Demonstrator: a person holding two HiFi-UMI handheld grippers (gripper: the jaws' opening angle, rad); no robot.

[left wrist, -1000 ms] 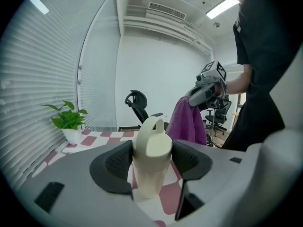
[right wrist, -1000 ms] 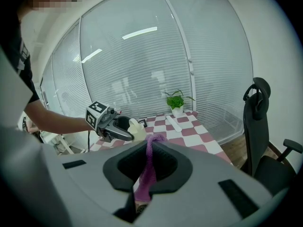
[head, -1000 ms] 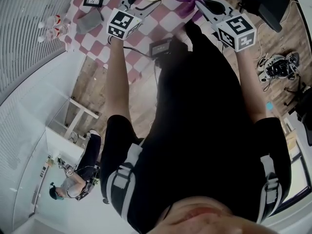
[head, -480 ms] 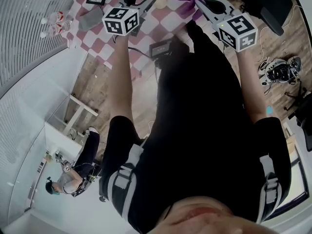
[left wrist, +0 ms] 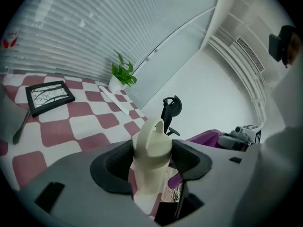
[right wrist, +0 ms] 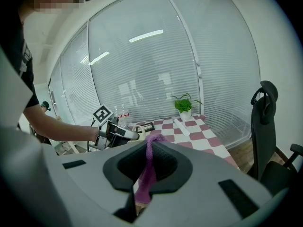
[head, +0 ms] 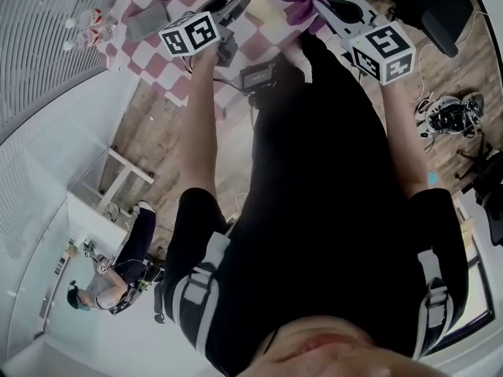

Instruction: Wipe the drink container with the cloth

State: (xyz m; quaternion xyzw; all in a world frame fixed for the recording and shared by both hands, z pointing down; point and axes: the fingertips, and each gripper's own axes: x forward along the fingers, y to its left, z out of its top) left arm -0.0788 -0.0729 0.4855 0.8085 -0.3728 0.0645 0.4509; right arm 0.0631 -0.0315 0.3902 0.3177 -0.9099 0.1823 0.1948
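Left gripper (left wrist: 151, 163) is clamped on the bottle (left wrist: 151, 141). Pads sit on its body, the capped top sticks up above the jaws, all of it over the checked table (left wrist: 71, 126). Right gripper (right wrist: 150, 167) pinches the purple cloth (right wrist: 149, 150), which drapes down between its jaws. Cloth is just right of the bottle, contact unclear. Plant (left wrist: 122, 74) at the table's far edge.
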